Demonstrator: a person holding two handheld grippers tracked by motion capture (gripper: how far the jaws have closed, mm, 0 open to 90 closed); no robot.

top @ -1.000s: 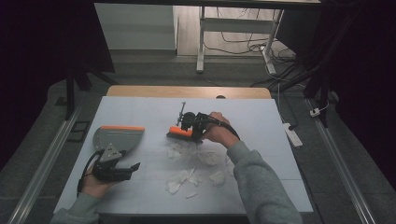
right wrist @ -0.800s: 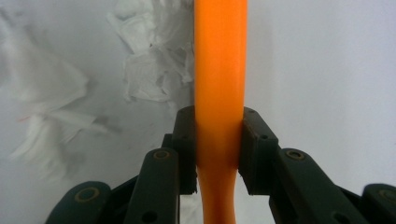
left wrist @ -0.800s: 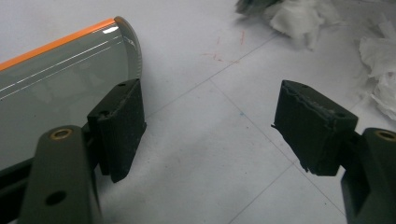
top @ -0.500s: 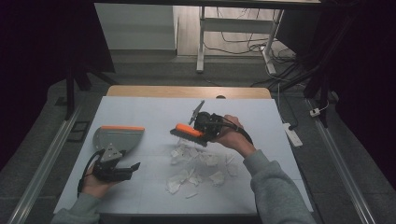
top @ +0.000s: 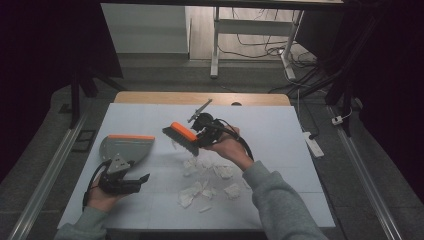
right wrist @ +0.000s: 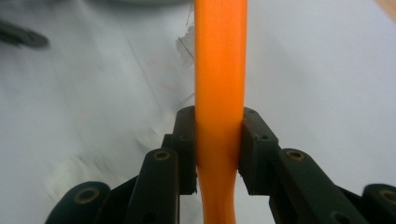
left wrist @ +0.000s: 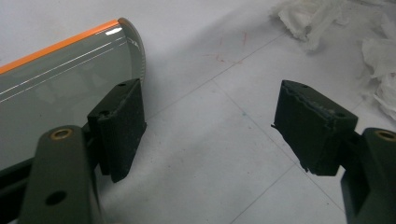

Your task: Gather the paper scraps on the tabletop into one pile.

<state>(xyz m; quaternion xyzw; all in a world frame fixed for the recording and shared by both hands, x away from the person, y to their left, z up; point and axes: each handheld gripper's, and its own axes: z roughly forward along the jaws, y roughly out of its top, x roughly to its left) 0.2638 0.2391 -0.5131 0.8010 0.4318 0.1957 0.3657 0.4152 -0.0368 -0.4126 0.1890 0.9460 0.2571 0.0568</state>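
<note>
From above, the right gripper (top: 202, 131) holds a black-bristled hand brush with an orange back (top: 181, 138) off the white table (top: 280, 150), above scattered white paper scraps (top: 207, 175). Its own view shows the jaws clamped on the orange handle. The left gripper (left wrist: 208, 126), jaws apart, sits beside the grey orange-edged dustpan (left wrist: 60, 79)

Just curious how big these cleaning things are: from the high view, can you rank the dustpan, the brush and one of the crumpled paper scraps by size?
1. Dustpan, largest.
2. Brush, smaller, though it is lifted nearer the camera, so unsure.
3. Paper scrap, clearly smallest.
</note>
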